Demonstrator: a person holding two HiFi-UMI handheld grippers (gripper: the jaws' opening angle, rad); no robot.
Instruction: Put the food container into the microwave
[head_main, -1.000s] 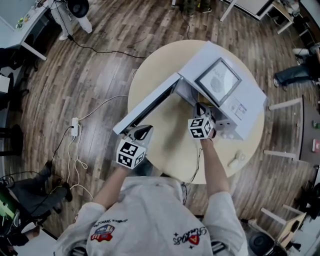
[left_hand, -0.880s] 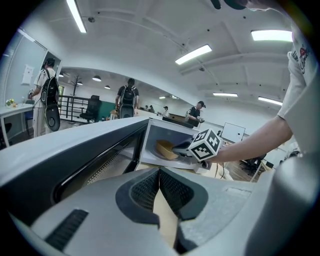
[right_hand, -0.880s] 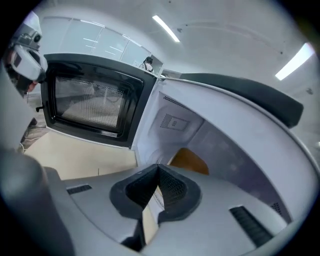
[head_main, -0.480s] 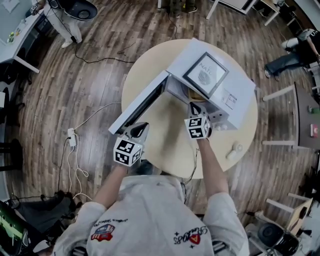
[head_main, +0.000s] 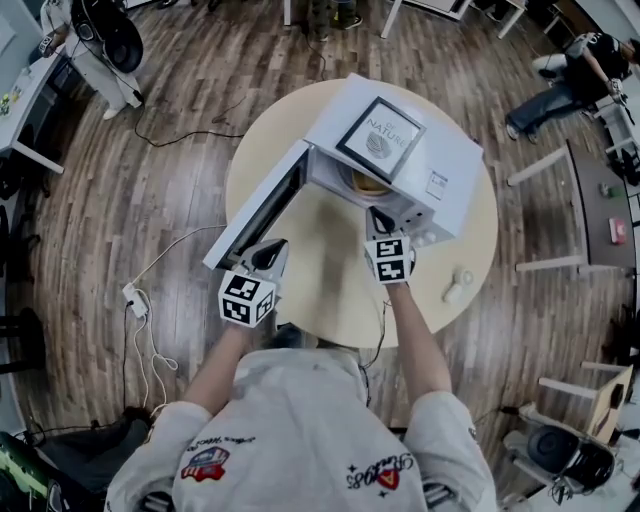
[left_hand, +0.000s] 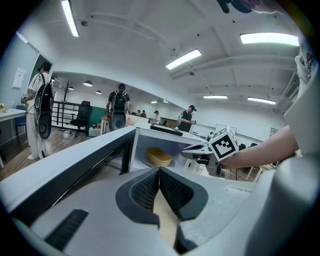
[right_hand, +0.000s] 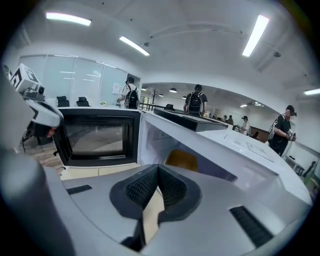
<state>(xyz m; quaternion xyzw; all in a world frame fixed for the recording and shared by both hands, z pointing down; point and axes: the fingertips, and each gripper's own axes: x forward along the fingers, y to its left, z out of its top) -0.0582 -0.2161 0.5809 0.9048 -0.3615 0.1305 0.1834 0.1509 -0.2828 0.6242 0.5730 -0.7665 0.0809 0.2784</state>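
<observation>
A white microwave (head_main: 450, 165) stands on the round table with its door (head_main: 262, 208) swung open to the left. A yellow food container (left_hand: 159, 157) sits inside the cavity, also seen as the container (right_hand: 181, 160) and from above as the container (head_main: 368, 182). My right gripper (head_main: 377, 217) is just outside the cavity mouth, jaws shut and empty. My left gripper (head_main: 271, 254) is by the door's free end, jaws shut and empty. The pads (left_hand: 150, 190) meet in the left gripper view, and the pads (right_hand: 145, 187) meet in the right gripper view.
The round beige table (head_main: 330, 290) has bare top between the grippers. A small white object (head_main: 457, 288) lies near the right edge. A book or framed picture (head_main: 380, 138) rests on the microwave. A cable and power strip (head_main: 132, 298) lie on the floor at left. People stand in the room.
Both grippers have drawn back slightly from the microwave. The head view has shifted, so the microwave and table sit higher and further left.
</observation>
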